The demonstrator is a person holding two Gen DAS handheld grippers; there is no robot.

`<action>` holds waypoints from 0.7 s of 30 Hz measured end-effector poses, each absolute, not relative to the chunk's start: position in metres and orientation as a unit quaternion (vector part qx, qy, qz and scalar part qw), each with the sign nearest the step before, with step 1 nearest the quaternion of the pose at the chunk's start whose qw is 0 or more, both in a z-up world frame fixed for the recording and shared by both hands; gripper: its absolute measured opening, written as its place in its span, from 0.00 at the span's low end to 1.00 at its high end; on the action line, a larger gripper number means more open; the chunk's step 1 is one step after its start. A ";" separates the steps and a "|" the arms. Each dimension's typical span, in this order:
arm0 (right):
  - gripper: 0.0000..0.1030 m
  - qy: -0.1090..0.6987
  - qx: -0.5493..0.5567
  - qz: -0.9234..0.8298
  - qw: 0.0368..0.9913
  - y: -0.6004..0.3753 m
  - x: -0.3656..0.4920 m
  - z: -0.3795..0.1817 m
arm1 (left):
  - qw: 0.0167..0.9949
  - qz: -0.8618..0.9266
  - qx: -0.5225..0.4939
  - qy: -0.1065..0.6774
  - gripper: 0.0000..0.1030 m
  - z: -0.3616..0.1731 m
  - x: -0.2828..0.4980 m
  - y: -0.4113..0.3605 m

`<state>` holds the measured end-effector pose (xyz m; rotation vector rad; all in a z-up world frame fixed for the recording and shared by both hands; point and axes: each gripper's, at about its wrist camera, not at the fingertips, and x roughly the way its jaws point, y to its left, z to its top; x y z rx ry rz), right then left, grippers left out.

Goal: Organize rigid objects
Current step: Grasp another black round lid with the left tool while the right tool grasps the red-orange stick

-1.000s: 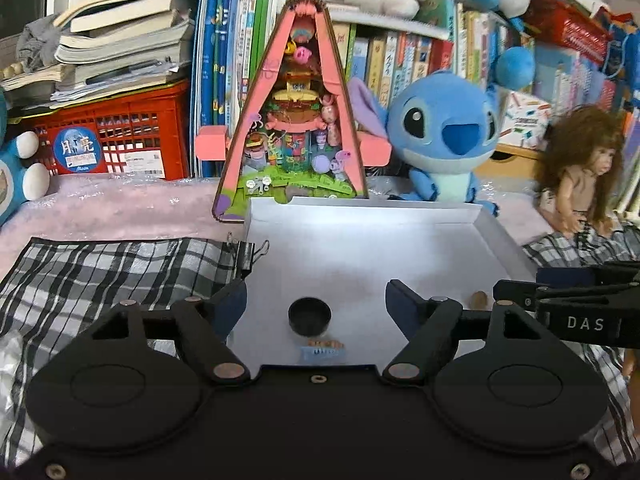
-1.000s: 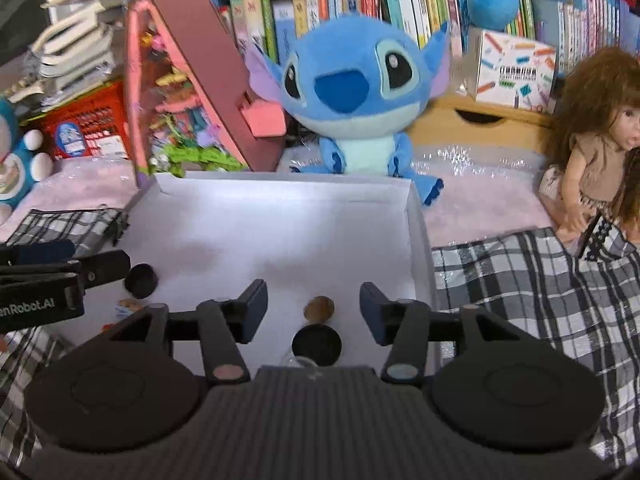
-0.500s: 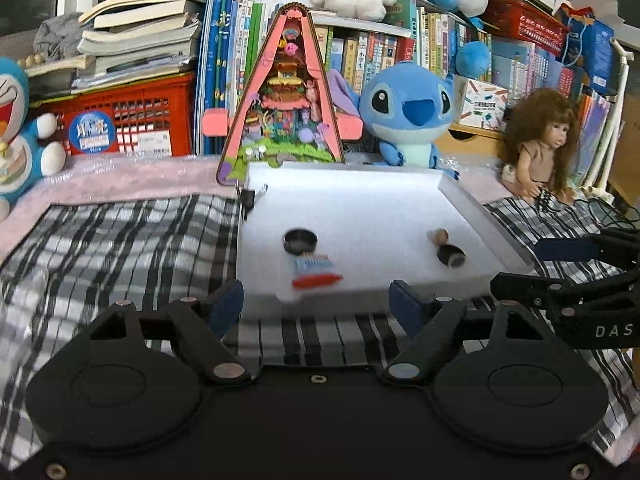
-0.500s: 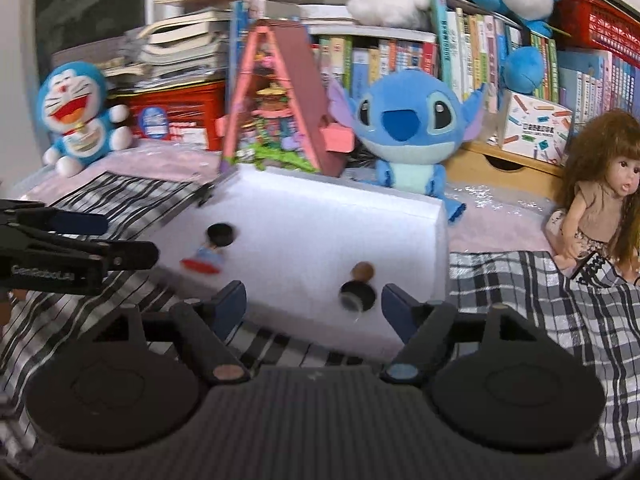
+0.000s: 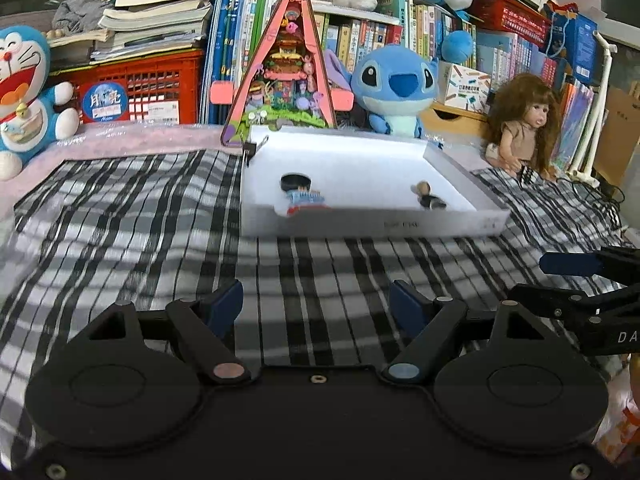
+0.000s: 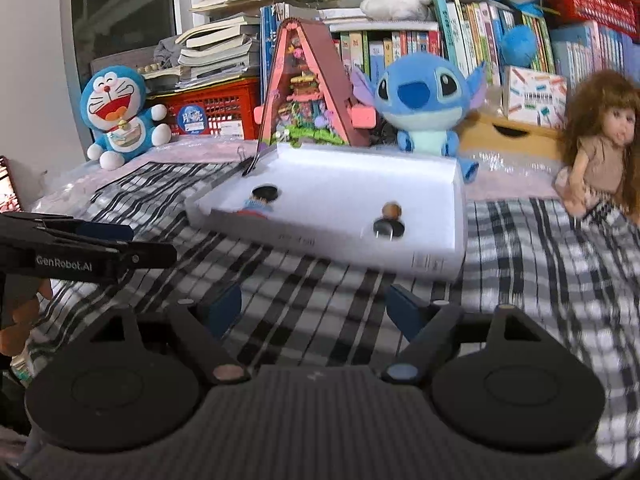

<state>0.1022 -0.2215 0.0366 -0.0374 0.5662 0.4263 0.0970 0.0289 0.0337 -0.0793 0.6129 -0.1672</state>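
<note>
White shallow box (image 5: pixel 372 222) sits on checkered cloth (image 5: pixel 140 216), both figurines lying inside it. Dark-haired figurine (image 5: pixel 302 194) near box's left front corner, second small figurine (image 5: pixel 428 196) over on right side, well apart from first. Left tongs (image 5: pixel 316 304) spread wide, nothing between them, hovering over cloth short of box. Right tongs (image 6: pixel 314 304) empty too, jaws opening wider. Blue plush (image 6: pixel 424 100) and pink triangular toy house (image 5: pixel 282 76) right behind box, doll (image 6: pixel 604 148) off to right.
</note>
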 end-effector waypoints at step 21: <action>0.89 0.244 -0.081 0.258 0.931 -0.231 0.032 0.008 | 0.954 -0.087 -0.008 0.286 0.77 0.003 0.040 0.026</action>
